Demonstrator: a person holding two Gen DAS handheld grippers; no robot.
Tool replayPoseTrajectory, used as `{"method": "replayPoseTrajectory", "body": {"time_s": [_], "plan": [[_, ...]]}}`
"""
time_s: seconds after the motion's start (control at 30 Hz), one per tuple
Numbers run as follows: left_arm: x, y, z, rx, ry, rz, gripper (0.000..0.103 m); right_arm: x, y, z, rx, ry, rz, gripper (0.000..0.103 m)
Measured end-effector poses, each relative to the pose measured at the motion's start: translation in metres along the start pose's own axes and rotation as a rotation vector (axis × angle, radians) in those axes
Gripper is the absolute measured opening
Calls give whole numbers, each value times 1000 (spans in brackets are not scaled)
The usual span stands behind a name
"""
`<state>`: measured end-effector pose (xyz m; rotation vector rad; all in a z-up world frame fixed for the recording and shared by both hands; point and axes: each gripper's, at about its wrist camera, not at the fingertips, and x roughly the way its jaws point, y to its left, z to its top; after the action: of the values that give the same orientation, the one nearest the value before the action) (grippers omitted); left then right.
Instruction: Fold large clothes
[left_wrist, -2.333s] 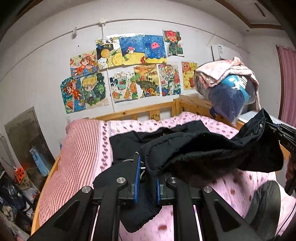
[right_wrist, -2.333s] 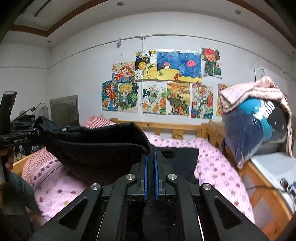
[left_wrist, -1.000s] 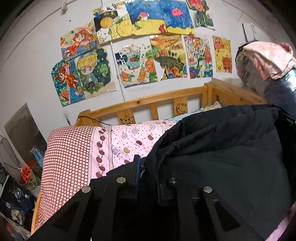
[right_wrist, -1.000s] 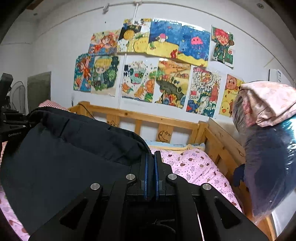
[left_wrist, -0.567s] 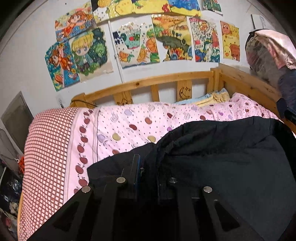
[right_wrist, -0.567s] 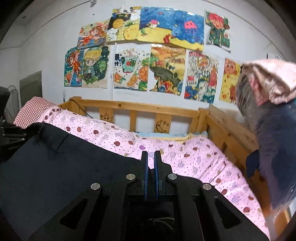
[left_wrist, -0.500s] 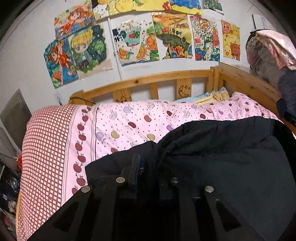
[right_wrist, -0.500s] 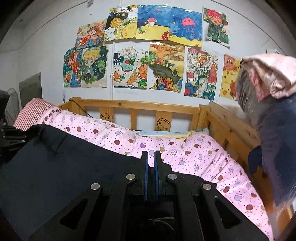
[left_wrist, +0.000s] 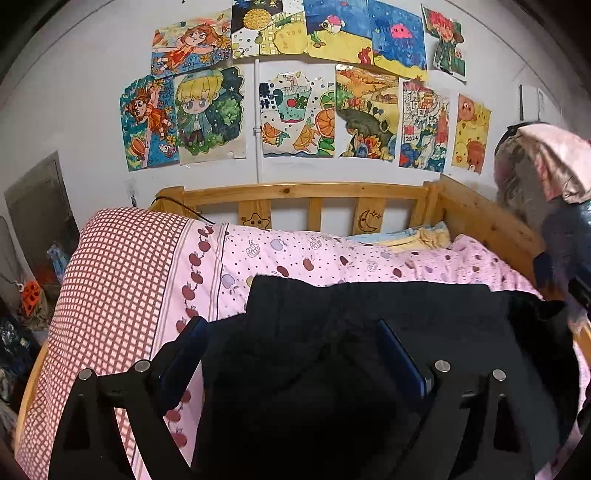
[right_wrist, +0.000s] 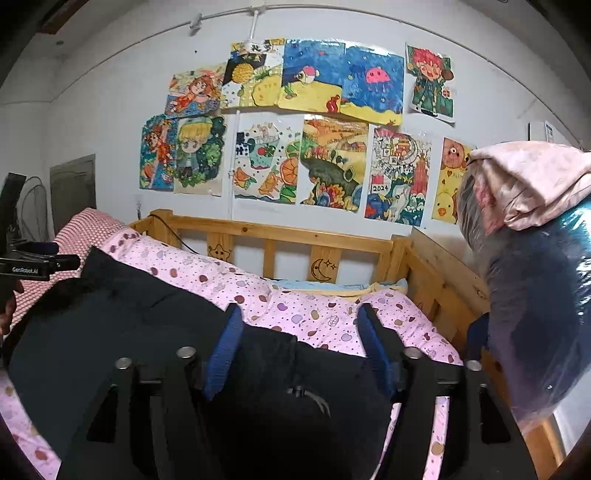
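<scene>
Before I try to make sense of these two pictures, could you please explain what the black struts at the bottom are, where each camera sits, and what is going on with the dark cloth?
No robot here: a person carries one hand-held gripper in each hand, each with a fisheye camera looking forward along its two fingers. The black struts are those fingers. One picture is from the left hand-held gripper, the other from the right hand-held gripper. Both look across a wooden bed covered by a pink quilt, towards a wall of children's drawings. A black garment lies spread on the quilt. Both grippers are open, their blue-padded fingers apart over the cloth, so neither holds it. The left hand-held gripper also shows at the left edge of the right view.
</scene>
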<state>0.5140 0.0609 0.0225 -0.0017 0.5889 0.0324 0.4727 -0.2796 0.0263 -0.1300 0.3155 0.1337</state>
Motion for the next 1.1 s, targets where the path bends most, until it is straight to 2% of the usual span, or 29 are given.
{"method": "replayPoseTrajectory", "body": {"time_s": [0.13, 0.23, 0.37, 0.47, 0.6, 0.7, 0.8, 0.9, 0.97, 1.1], "plan": [[-22, -4, -14, 24, -7, -55, 91, -30, 5, -6, 3, -8, 64, 68], [-34, -12, -32, 72, -5, -102, 91, -53, 16, -23, -9, 10, 172, 71], [-35, -23, -55, 123, 32, -145, 91, -57, 37, -50, -35, 113, 342, 71], [-29, -27, -65, 124, 68, -148, 91, -40, 43, -67, -17, 197, 385, 71], [-22, -24, -67, 98, 82, -153, 93, -10, 29, -76, 10, 249, 318, 71], [-14, -19, -67, 84, 80, -136, 98, 8, 8, -76, 49, 244, 243, 71], [-5, -14, -67, 63, 83, -118, 103, 29, -19, -77, 77, 244, 131, 71], [7, -10, -69, 42, 81, -111, 103, 49, -36, -81, 97, 278, 34, 71], [15, -7, -68, 26, 97, -109, 103, 59, -44, -82, 70, 297, -61, 71], [15, 0, -62, -21, 106, -92, 103, 51, -54, -67, 133, 277, -95, 71]]}}
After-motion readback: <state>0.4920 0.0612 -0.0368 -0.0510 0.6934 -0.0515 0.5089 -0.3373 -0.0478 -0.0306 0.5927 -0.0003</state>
